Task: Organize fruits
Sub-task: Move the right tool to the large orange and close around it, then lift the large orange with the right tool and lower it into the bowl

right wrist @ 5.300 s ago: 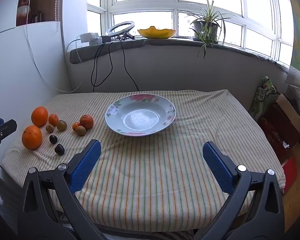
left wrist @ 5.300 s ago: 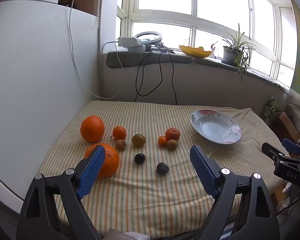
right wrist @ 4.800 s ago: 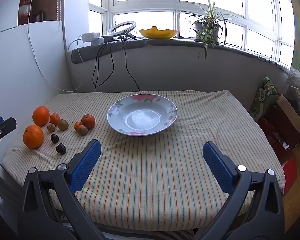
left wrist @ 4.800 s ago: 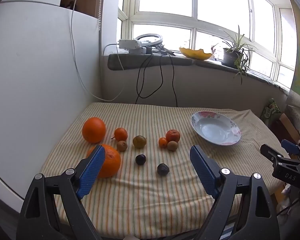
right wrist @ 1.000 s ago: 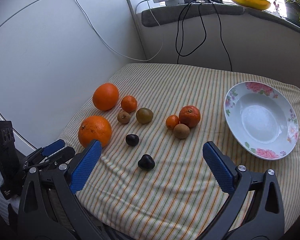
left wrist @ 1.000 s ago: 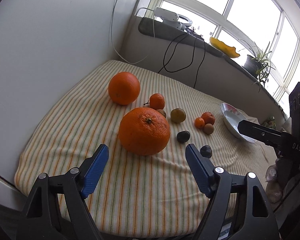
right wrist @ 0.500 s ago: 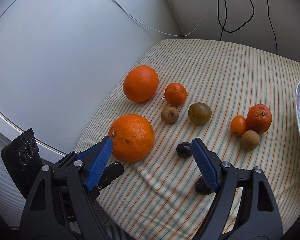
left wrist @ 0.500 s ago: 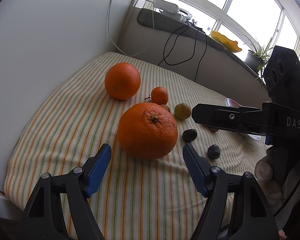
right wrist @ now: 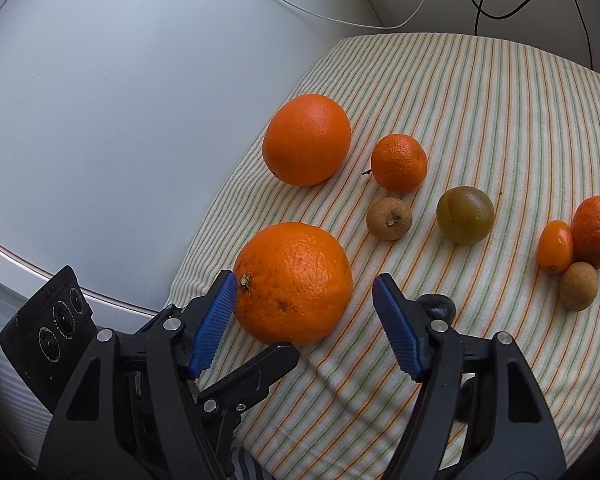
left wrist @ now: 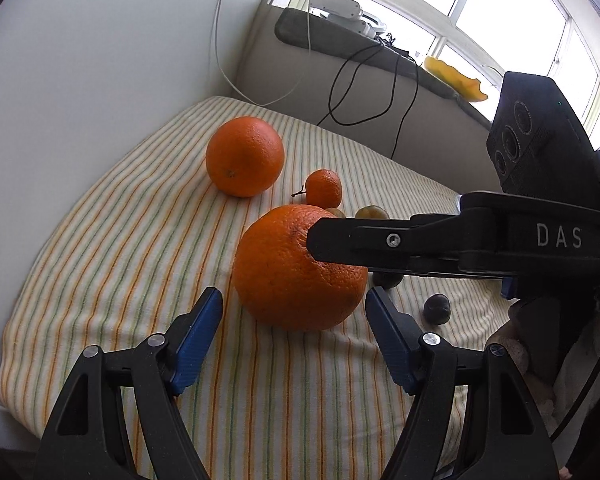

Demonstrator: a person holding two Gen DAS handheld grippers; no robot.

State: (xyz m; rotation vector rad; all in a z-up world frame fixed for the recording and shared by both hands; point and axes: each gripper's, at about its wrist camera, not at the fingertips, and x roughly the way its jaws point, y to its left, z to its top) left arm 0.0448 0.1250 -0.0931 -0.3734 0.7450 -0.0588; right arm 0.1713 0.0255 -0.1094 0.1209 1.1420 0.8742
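Observation:
A big orange (left wrist: 296,272) (right wrist: 294,284) lies on the striped cloth near its front left corner. My left gripper (left wrist: 294,304) is open, its blue pads just short of the orange on either side. My right gripper (right wrist: 304,292) is open too, reaching over the orange from the right, pads at both its sides; one of its black fingers (left wrist: 380,240) crosses the left wrist view. Behind lie a second big orange (left wrist: 244,156) (right wrist: 306,140), a mandarin (right wrist: 398,162), a brown fruit (right wrist: 389,218) and a green plum (right wrist: 465,220).
More fruit lies to the right: a small orange fruit (right wrist: 555,246), a red mandarin (right wrist: 596,236), a brown fruit (right wrist: 578,286) and dark plums (left wrist: 436,308). A white wall (left wrist: 100,60) borders the bed on the left. Cables hang from the sill (left wrist: 360,92).
Both grippers have closed in on the near big orange. The right gripper swung left from the plate side and now straddles it. No fruit has moved.

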